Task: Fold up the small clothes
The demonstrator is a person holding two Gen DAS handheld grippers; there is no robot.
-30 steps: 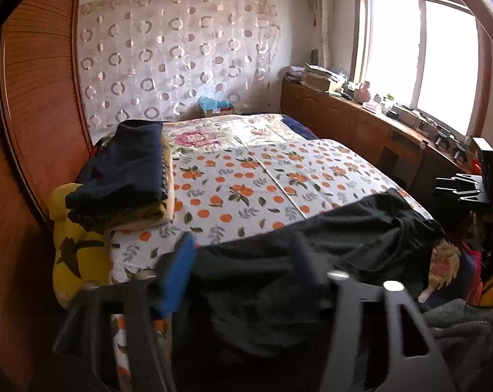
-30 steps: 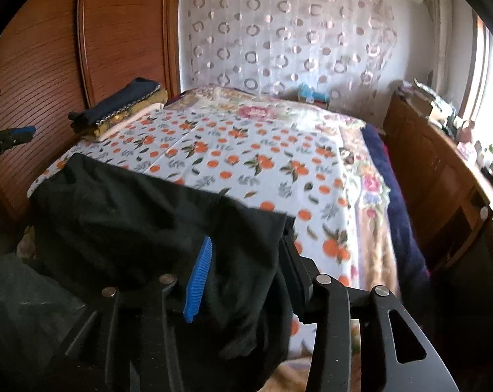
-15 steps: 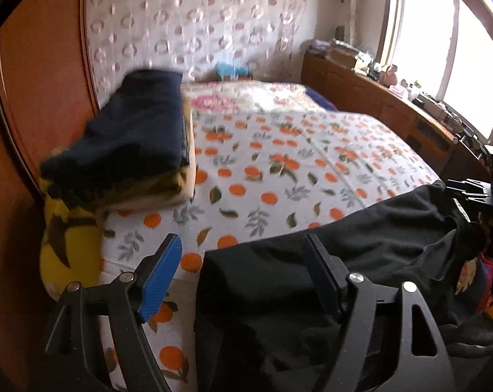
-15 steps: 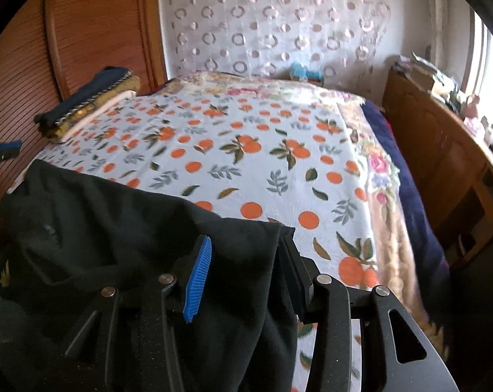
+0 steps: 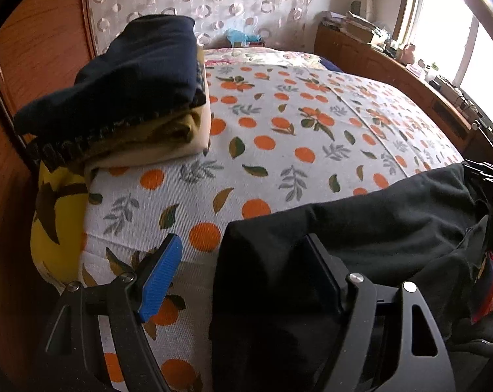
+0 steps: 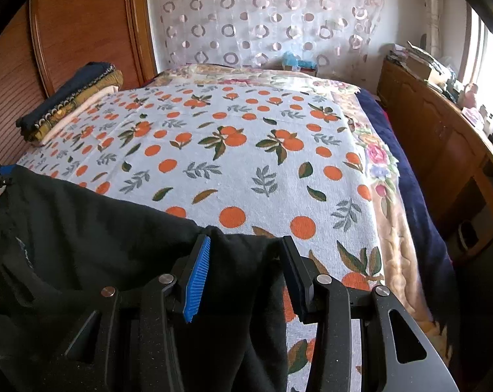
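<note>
The black garment (image 6: 92, 241) lay across the bed's (image 6: 246, 150) near edge at six o'clock. The left gripper (image 5: 243, 274) stood wide, clear of cloth; the right gripper (image 6: 246, 271), fingers just opening, straddled its corner. Spreading seemed finished; next, regrasp an edge to fold.

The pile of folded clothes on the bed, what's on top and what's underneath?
On top of the pile is a dark navy piece. Below it come a mustard-yellow layer and a cream one, resting on the orange-print sheet. What each garment is stays hidden in the folds.
</note>
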